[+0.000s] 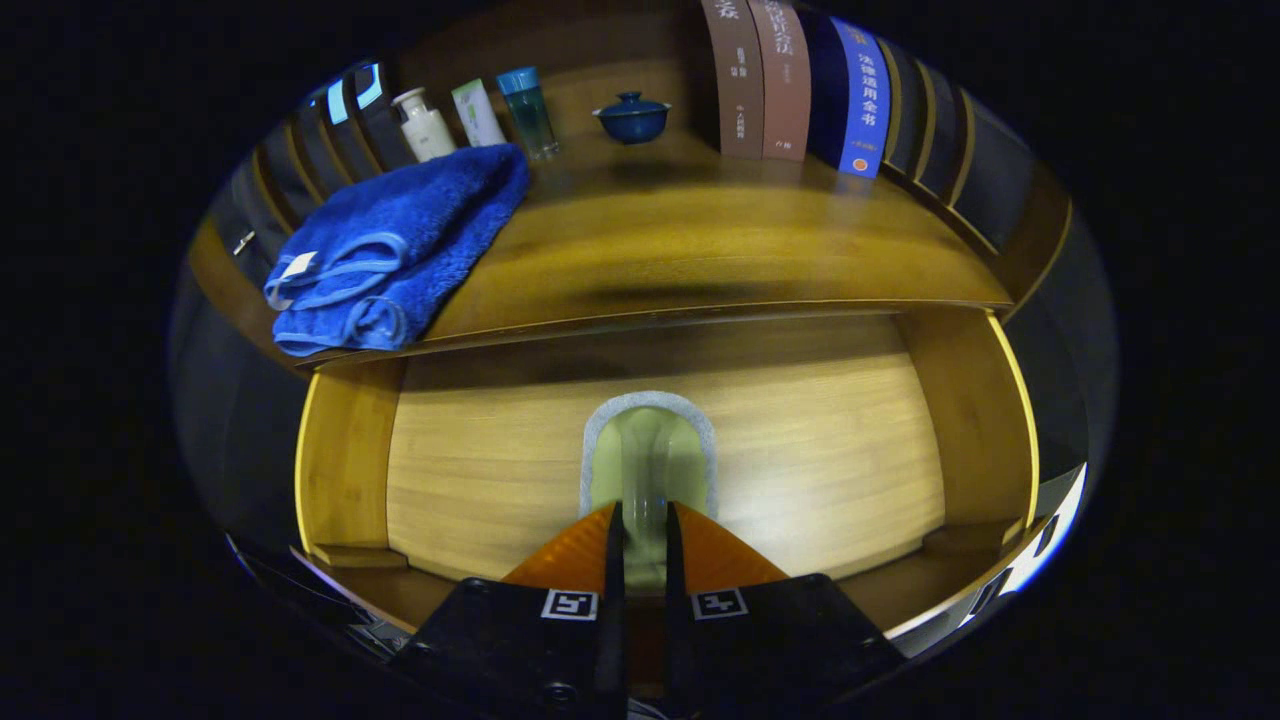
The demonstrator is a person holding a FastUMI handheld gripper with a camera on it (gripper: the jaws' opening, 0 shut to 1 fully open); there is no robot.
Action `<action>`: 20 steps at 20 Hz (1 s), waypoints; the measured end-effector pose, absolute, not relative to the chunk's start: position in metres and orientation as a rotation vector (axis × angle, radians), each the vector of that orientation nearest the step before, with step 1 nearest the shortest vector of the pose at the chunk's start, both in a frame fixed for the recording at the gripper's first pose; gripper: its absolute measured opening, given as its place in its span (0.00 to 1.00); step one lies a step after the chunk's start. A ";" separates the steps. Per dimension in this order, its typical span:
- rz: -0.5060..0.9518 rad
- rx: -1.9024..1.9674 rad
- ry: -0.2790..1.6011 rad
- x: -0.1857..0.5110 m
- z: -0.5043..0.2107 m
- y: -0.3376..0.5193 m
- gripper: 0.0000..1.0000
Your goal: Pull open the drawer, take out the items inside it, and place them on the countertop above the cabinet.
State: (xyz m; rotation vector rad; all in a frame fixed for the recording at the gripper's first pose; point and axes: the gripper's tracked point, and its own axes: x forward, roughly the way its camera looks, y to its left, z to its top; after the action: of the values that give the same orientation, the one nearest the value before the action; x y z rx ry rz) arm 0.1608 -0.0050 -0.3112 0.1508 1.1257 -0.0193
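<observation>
My gripper (640, 520) hangs over the open wooden drawer (820, 450), its fingers drawn close together and pinching the near end of a pale green sponge pad (648, 455) with a grey rim, which sits above the drawer floor. On the countertop (720, 250) above lie a folded blue towel (395, 250), three small bottles (478, 112), a lidded blue bowl (632, 117) and upright books (800, 80).
</observation>
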 end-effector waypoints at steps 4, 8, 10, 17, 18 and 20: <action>0.004 0.165 1.121 0.136 -0.283 0.000 0.19; 0.018 0.160 1.066 0.138 -0.235 0.001 0.19; 0.022 0.157 1.023 0.152 -0.209 -0.001 0.19; 0.016 0.180 1.002 0.229 -0.172 -0.007 0.19; 0.017 0.181 1.016 0.241 -0.172 -0.008 0.19; 0.020 0.179 1.048 0.264 -0.180 -0.008 0.19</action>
State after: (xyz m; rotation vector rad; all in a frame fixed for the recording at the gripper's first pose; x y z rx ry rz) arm 0.2642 -0.0079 -0.1803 0.1788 1.0481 0.0198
